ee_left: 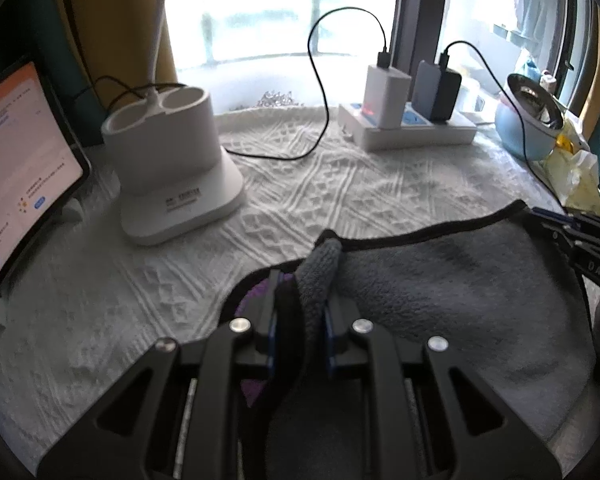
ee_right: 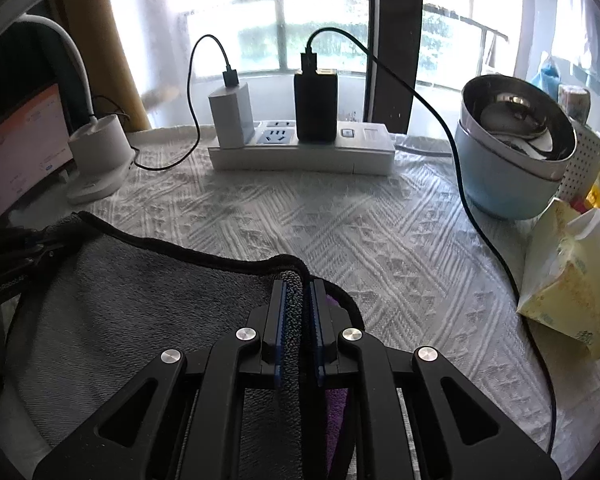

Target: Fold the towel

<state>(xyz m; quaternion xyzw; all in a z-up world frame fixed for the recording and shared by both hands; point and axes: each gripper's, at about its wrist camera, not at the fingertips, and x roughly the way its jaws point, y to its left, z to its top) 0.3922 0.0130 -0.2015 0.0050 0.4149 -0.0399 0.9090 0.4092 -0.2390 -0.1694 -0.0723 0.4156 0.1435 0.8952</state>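
Observation:
A grey towel (ee_left: 440, 280) with a black edge and a purple underside lies on the white textured tablecloth (ee_left: 340, 184). My left gripper (ee_left: 302, 300) is shut on the towel's left corner, a roll of grey cloth standing up between its fingers. My right gripper (ee_right: 298, 304) is shut on the towel's (ee_right: 140, 300) right corner. Each gripper shows at the edge of the other's view: the right one at the left wrist view's right side (ee_left: 580, 240), the left one at the right wrist view's left side (ee_right: 12, 252). The towel's black far edge sags between them.
A white lamp base (ee_left: 172, 164) and a lit tablet (ee_left: 16, 160) stand at the left. A white power strip (ee_right: 300, 152) with chargers and black cables sits at the back. A blue bowl with a steel bowl (ee_right: 512, 148) and a yellow tissue pack (ee_right: 572, 276) are at the right.

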